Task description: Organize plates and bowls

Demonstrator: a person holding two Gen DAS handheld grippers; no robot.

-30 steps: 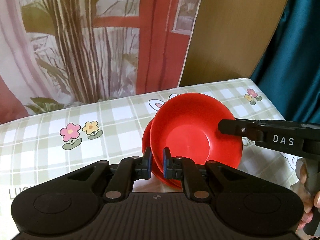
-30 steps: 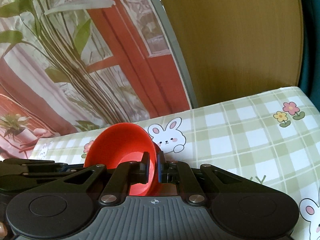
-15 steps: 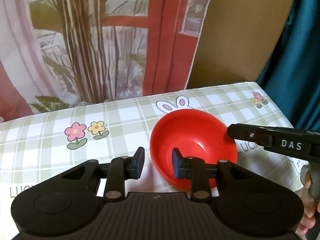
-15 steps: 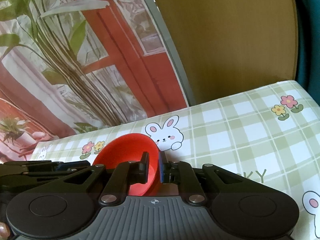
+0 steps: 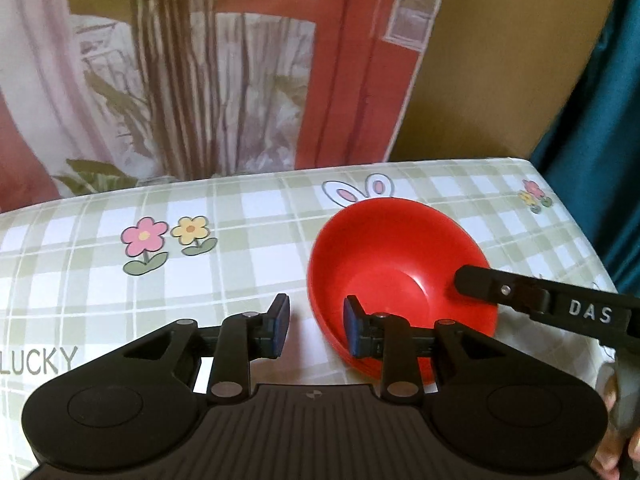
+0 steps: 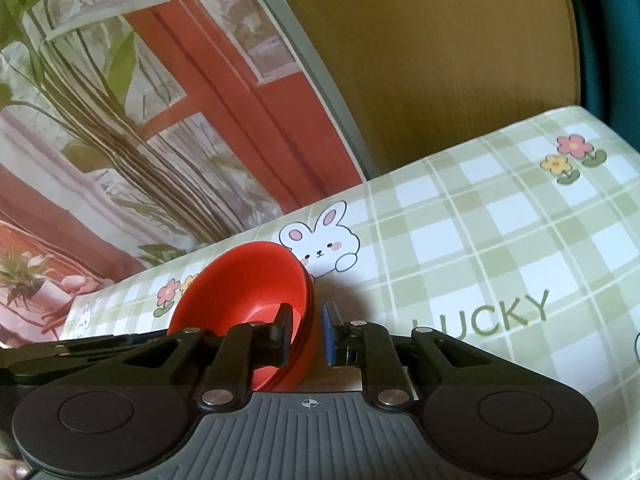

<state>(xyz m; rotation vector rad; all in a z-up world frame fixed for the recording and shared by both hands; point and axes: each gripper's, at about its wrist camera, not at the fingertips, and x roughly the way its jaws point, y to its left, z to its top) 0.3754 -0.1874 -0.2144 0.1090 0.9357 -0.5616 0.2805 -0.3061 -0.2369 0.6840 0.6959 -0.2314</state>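
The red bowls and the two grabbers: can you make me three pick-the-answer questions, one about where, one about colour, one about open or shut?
1. Where do the bowls sit?
A. on the checked tablecloth
B. on the floor
C. on a shelf

2. What colour are the bowls?
A. blue
B. red
C. yellow

3. How is the left gripper?
A. clamped on the rim
B. open, with the rim between its fingers
C. holding a spoon

Answers:
1. A: the bowls rest on the cloth, just in front of the printed rabbit.
2. B: they are plain red in both views.
3. B: both pads stand clear of the rim. The right gripper is opening too, around the opposite rim.
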